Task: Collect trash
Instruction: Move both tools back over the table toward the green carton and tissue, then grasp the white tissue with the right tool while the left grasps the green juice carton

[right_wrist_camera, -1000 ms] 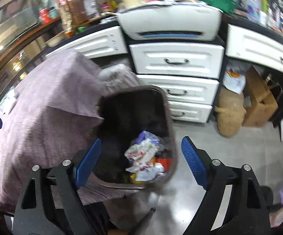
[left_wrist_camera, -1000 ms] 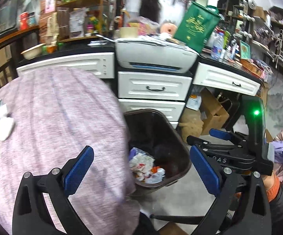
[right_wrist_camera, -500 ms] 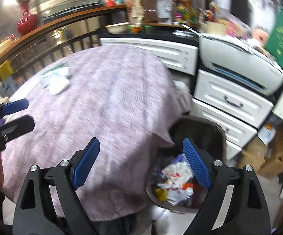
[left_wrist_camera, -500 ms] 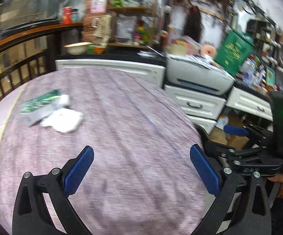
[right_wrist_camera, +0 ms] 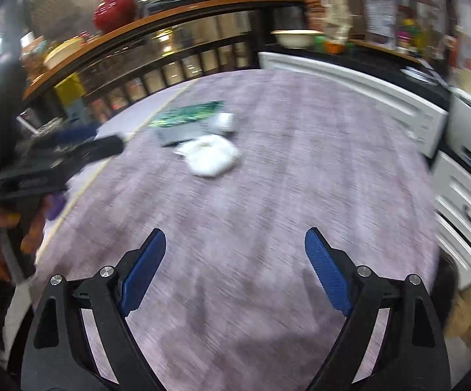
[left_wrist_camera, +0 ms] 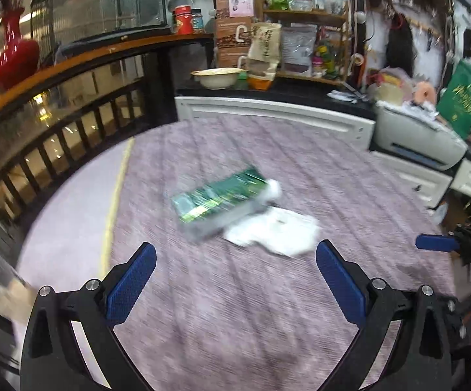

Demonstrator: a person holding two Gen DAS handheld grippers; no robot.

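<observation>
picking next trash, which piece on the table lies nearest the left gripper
The crumpled white tissue, lying closer to the left gripper than the green packet behind it.

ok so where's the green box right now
The green box lies near the middle of the table in the left wrist view, ahead of both open grippers, with crumpled white tissue against its right side.

The room was dimly and evenly lit from indoors, with small bright lamps glinting behind the railing [left_wrist_camera: 56,137]. Both views bent hard at their dark, vignetted rims. Motion blur smeared the purple tablecloth [left_wrist_camera: 235,293], the green packet [left_wrist_camera: 217,195] and the white tissue [right_wrist_camera: 211,156]; a soft shadow lay on the cloth's near edge.
</observation>
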